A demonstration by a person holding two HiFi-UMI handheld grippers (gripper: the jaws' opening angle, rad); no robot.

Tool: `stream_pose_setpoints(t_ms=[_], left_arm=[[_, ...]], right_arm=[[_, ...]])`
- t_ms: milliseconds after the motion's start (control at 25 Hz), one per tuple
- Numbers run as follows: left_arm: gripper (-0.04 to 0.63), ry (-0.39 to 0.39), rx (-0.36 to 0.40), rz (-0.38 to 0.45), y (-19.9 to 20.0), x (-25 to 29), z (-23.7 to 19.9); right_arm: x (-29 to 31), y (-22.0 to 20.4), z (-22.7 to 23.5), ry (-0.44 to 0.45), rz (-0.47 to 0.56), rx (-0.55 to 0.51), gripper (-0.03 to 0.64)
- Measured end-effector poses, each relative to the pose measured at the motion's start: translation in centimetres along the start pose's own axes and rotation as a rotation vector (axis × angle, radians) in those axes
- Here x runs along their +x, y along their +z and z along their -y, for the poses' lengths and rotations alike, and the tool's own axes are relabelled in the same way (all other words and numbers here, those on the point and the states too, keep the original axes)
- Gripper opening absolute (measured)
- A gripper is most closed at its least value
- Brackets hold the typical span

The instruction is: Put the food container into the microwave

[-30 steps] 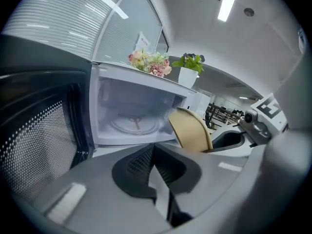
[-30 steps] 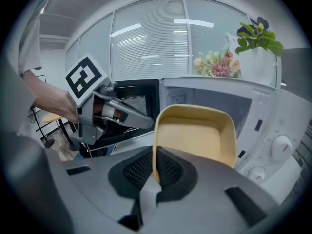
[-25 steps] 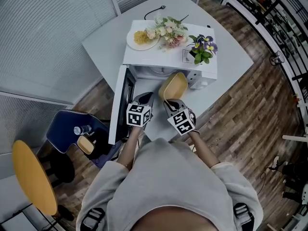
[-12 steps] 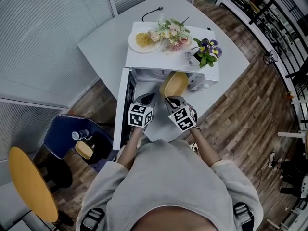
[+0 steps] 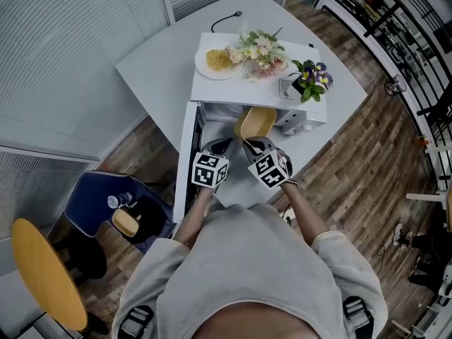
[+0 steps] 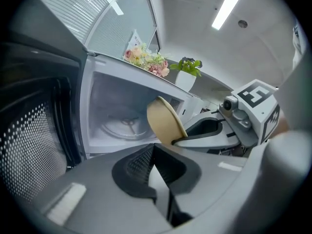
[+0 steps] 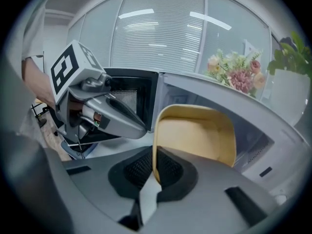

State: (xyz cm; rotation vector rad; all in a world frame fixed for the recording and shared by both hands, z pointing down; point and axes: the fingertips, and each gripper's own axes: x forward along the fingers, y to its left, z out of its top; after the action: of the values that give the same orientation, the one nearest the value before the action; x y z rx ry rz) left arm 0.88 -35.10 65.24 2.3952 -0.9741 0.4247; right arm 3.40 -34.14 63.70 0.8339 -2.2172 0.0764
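**Yellow food container held at the open microwave's mouth**

Through the right gripper view I see the right tongs [image 7: 154, 165] clamped on the near rim of the food container [image 7: 195, 140], a shallow yellow tub with rounded corners. It is tipped up on edge, its hollow side facing the camera. The pads cover the pinched bit of rim.

From the head view, the container sits at the right part of the opening of the white microwave [image 5: 240, 90]. Its far end passes under the oven's top edge and is lost from sight there. I cannot tell whether its lower edge touches the oven floor.

The microwave door [image 5: 189, 157] hangs open to the left. Its dark mesh window fills the left side of the left gripper view and is cut off by the frame.

The left tongs [image 6: 153, 152] are closed with nothing between them. They point into the oven just beside the container, not touching it. Past them I can make out the glass turntable [image 6: 124, 126], with its right side hidden behind the container.

On top of the oven are a plate [image 5: 219, 60] of something yellow that I cannot identify, a bunch of flowers [image 5: 261, 48] and a small potted plant [image 5: 312, 76]. The oven stands on a pale table [image 5: 155, 69]. My operator's torso blocks the bottom of the head view, so the arms show only from the wrists forward.
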Motion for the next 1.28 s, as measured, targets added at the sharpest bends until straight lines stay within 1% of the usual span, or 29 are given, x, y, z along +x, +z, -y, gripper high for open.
stream_pose_setpoints(t_ms=[280, 400, 800, 1120, 1280], left_arm=[[0.011, -0.015, 0.004, 0.002, 0.2, -0.4, -0.2], [0.011, -0.014, -0.001, 0.004, 0.1, -0.5, -0.4], [0.011, 0.006, -0.015, 0.005, -0.2, -0.9, -1.0], [0.011, -0.001, -0.009, 0.003, 0.1, -0.8, -0.7], [0.011, 0.005, -0.009, 0.002, 0.2, -0.7, -1.0]], right_arm=[[0.7, 0.8, 0.9, -0.01, -0.024, -0.071, 0.017], [1.0, 1.0, 1.2, -0.008, -0.041, -0.12, 0.017], [2.3, 0.5, 1.7, 0.008, -0.121, -0.339, 0.017], [3.4, -0.8, 2.1, 0.027, -0.222, -0.574, 0.017], [4.1, -1.1, 2.9, 0.019, -0.252, -0.642, 0.017]])
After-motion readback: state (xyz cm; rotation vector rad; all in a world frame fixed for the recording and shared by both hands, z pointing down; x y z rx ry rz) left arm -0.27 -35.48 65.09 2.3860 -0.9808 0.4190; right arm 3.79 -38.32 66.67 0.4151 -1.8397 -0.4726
